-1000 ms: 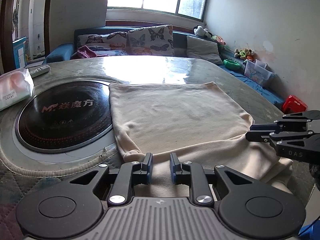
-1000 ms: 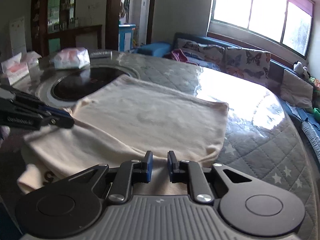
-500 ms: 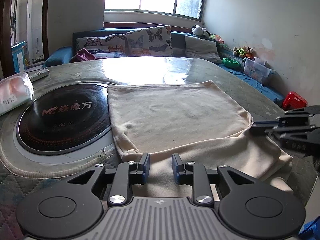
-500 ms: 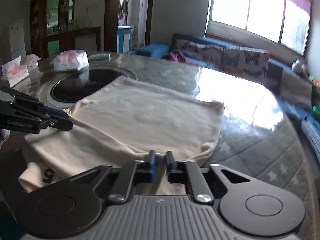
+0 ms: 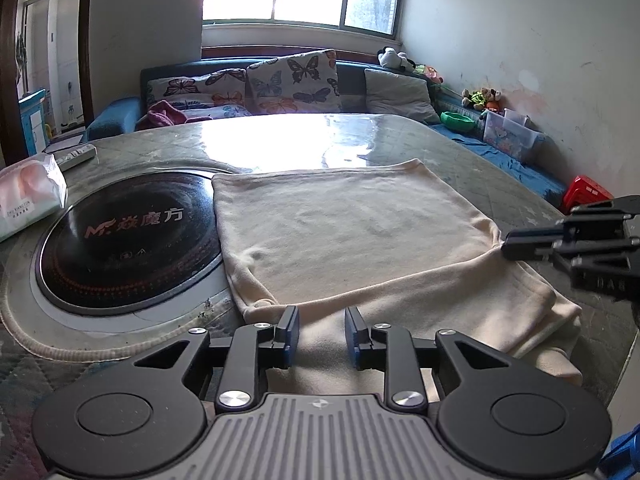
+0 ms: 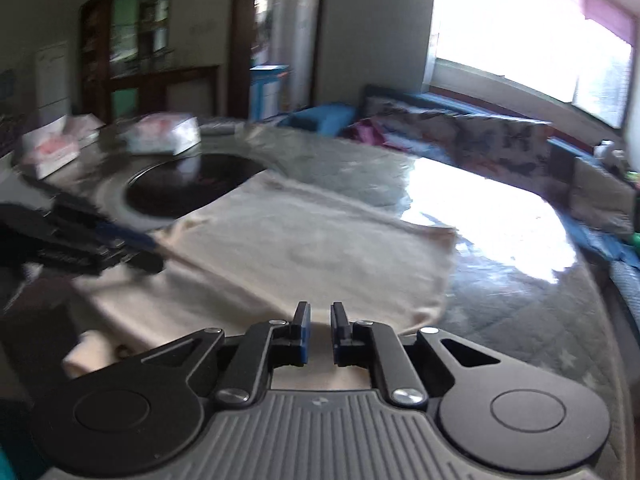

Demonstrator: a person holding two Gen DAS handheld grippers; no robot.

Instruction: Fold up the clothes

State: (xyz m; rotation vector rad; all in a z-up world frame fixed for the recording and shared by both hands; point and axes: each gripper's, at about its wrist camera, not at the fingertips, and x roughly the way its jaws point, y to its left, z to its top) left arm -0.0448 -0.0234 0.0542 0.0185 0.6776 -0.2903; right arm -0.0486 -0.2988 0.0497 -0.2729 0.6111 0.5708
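A cream garment [image 5: 352, 232] lies folded on the round table, its upper layer doubled over a lower layer that hangs toward the near edge. My left gripper [image 5: 322, 322] is open, its tips just above the lower layer at the fold's near left corner, holding nothing. My right gripper [image 6: 319, 318] is open with a narrow gap over the garment [image 6: 312, 248] at the fold's right end. It shows in the left wrist view [image 5: 516, 244] at the fold's right corner. The right wrist view is blurred.
A black round hotplate [image 5: 124, 240] is set in the table left of the garment. A tissue pack [image 5: 28, 196] and a remote [image 5: 76, 156] lie at far left. A sofa with butterfly cushions [image 5: 292, 80] stands behind. A red stool [image 5: 586, 192] is at right.
Both grippers have opened a little and drawn back slightly from the garment's fold. The right gripper swung, blurring its view. The garment stays flat.
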